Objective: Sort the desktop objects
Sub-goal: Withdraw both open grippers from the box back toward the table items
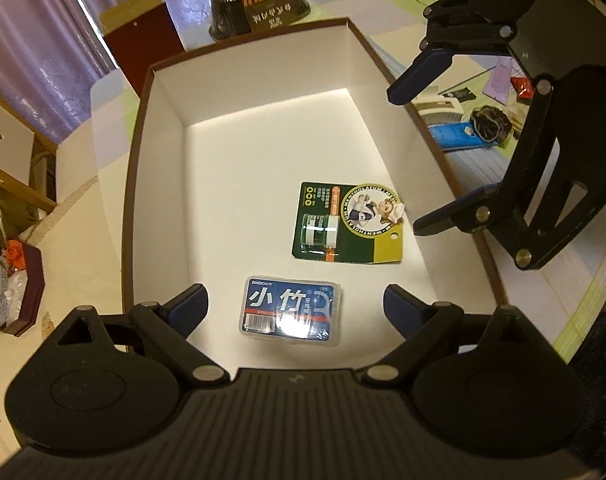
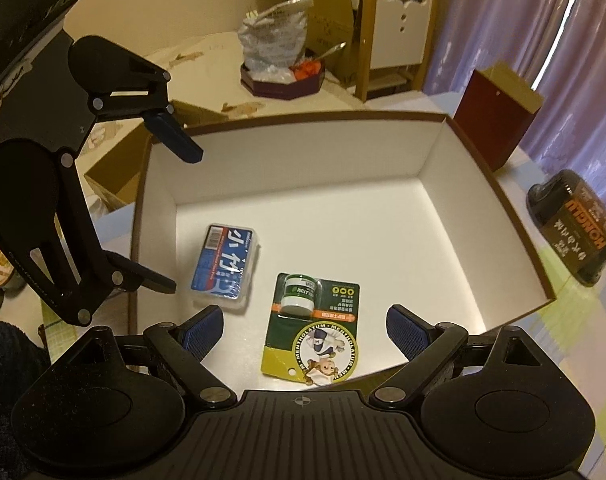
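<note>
Desktop objects already in the white-lined box point(image 1: 263, 184): a blue-labelled clear plastic case point(image 1: 292, 311) at lower centre of the left wrist view, and a green Mentholatum blister card point(image 1: 347, 222) just right of it, lying flat, apart from each other. Left gripper point(image 1: 295, 300) hovers over the case, jaws spread wide, holding nothing. Right gripper point(image 2: 305, 326) is spread wide too, empty, above the card point(image 2: 315, 324) at lower centre of its own view. A dark noodle bowl point(image 2: 575, 226) sits outside the box at right edge.
</note>
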